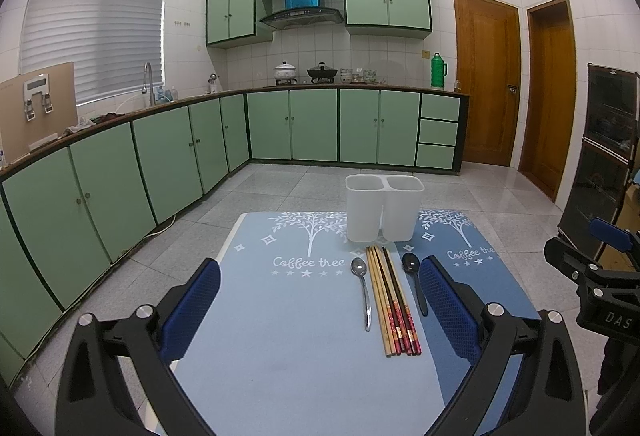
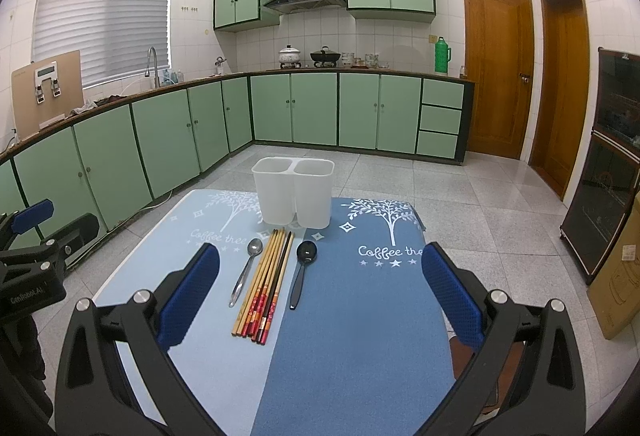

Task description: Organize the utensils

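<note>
1. My left gripper (image 1: 320, 310) hangs above the near left part of the table (image 1: 280, 356), its blue-padded fingers (image 1: 192, 310) spread wide and holding nothing.
2. My right gripper (image 2: 320, 300) hangs above the near right part, fingers just as wide apart and empty.
3. A white two-compartment holder (image 2: 293, 191) stands upright at the far edge of the table, on the seam between the light blue mat (image 1: 280, 316) and the dark blue mat (image 2: 360, 316).
4. Just nearer than the holder, a bundle of chopsticks (image 2: 264, 284) lies flat, tips toward the holder.
5. A metal spoon (image 2: 246, 270) lies just left of the bundle, bowl at the far end.
6. A black spoon (image 2: 302, 270) lies just right of the bundle, on the dark mat, bowl also far.
7. Both compartments look empty.
</note>
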{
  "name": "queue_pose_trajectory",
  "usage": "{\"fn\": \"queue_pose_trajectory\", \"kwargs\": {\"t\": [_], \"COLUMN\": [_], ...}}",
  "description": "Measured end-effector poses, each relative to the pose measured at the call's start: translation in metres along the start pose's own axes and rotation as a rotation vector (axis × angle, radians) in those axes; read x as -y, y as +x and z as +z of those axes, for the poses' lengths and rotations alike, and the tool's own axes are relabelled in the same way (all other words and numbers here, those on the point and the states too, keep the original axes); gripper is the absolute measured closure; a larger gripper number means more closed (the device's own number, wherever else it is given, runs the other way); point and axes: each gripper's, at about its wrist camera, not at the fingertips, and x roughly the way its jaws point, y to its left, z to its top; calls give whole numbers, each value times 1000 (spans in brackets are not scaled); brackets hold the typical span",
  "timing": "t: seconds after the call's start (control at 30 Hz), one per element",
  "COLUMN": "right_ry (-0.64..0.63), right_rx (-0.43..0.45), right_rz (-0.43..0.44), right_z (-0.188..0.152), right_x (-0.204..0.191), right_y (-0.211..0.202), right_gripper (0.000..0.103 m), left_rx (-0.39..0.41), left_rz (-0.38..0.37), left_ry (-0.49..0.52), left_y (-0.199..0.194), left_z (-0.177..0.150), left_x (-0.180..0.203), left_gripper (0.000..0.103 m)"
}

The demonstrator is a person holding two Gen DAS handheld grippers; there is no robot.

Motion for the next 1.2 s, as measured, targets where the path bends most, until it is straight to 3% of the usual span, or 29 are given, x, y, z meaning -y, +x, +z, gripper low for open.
{"fn": "queue_pose_trajectory", "kwargs": {"t": [0.47, 0.83, 1.2], "right_ry": [0, 6, 16], "right_rx": [-6, -41, -129], "right_rz": [0, -10, -22], "right_z": [-4, 8, 19], "right_x": [3, 1, 3], "right_y": [3, 39, 104], "right_gripper": [5, 5, 5], "left_rx": [-43, -99, -197], "left_rz": [13, 13, 11], "left_ry": [9, 21, 7], "left_y": [8, 32, 91], "left_z": [2, 14, 23], "left_x": [-5, 0, -2], "left_gripper": [6, 6, 6]}}
